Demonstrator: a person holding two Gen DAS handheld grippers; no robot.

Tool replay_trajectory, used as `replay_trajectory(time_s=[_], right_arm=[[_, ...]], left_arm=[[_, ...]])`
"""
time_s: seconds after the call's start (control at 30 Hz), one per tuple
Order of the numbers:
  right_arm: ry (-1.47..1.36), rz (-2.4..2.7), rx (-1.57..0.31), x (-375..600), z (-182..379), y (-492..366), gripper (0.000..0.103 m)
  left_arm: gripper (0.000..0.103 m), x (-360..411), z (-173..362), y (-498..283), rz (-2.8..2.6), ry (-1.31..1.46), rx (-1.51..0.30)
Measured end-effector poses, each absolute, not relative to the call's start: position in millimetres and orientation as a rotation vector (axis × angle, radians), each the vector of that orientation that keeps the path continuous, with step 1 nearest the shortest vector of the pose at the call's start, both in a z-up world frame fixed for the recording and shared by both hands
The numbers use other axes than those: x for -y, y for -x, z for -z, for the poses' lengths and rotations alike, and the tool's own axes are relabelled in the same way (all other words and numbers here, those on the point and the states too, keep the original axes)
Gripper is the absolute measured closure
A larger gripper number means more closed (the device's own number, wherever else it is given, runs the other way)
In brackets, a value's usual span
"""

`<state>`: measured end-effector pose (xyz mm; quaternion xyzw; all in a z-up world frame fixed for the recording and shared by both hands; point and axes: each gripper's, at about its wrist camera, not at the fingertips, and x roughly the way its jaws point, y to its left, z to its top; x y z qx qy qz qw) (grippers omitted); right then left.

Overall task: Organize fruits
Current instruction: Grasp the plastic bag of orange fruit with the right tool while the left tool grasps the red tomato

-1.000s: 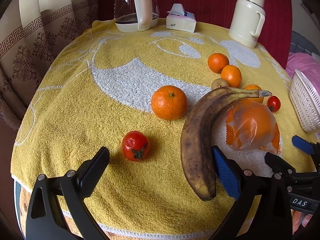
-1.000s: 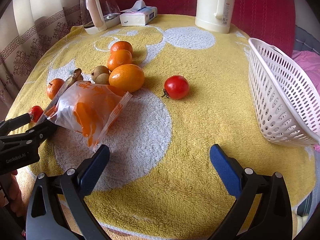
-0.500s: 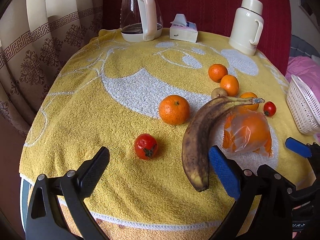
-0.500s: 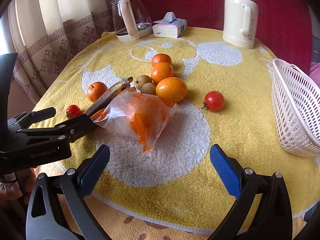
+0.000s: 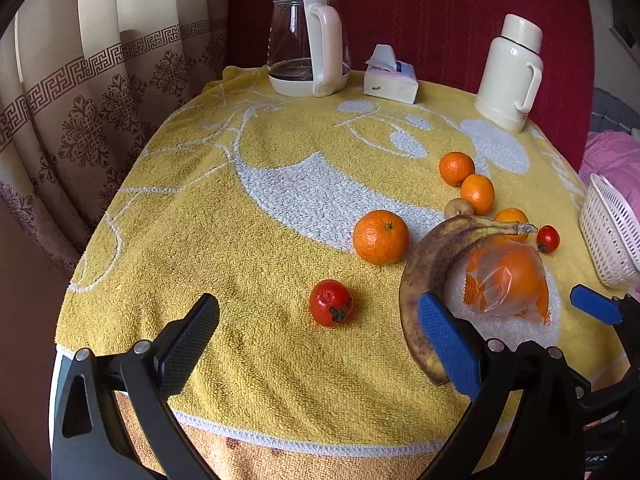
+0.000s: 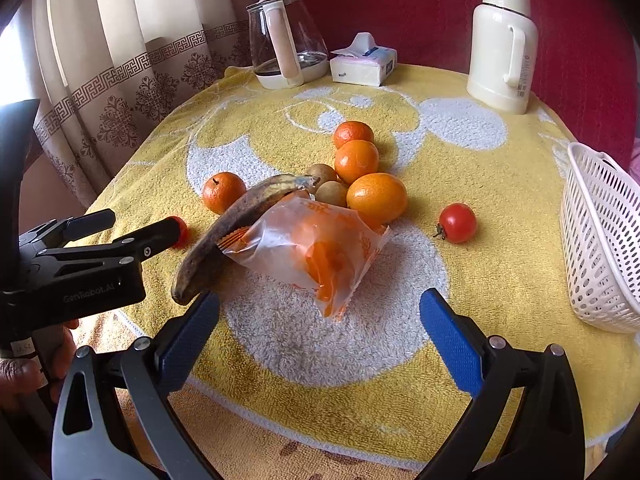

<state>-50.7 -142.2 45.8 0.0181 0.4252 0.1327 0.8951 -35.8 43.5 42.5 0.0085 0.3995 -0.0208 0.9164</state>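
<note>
Both hand-held grippers, left [image 5: 320,332] and right [image 6: 320,320], gape empty; we straddle the banana [image 6: 236,232] mid-length, then carry it to the basket [image 6: 600,240].

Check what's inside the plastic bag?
The plastic bag holds something orange, apparently an orange fruit; print and glare blur it, so how many is unclear. The banana lies against the bag's left side.

The left gripper [image 5: 320,332] stood wide open above the yellow towel [image 5: 248,208]. A brown-spotted banana [image 5: 430,272] lay against its blue right finger [image 5: 448,344]; a tomato [image 5: 330,303] sat between the fingers. A bagged orange [image 5: 506,278] touched the banana.
</note>
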Motion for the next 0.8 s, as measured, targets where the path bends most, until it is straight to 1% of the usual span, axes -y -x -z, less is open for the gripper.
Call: replay_trajectory(time_s=[0.3, 0.6, 0.8], right_arm=[[-0.034, -0.288, -0.873, 136, -46, 42, 0.002], [-0.090, -0.273, -0.912, 129, -34, 8, 0.002], [-0.076, -0.256, -0.901, 123, -29, -2, 0.002]], left_arm=[[0.005, -61, -44, 37, 0.014, 0.017, -0.820], [0.005, -70, -36, 34, 0.009, 0.037, -0.841], [0.005, -73, -30, 31, 0.008, 0.042, -0.857]])
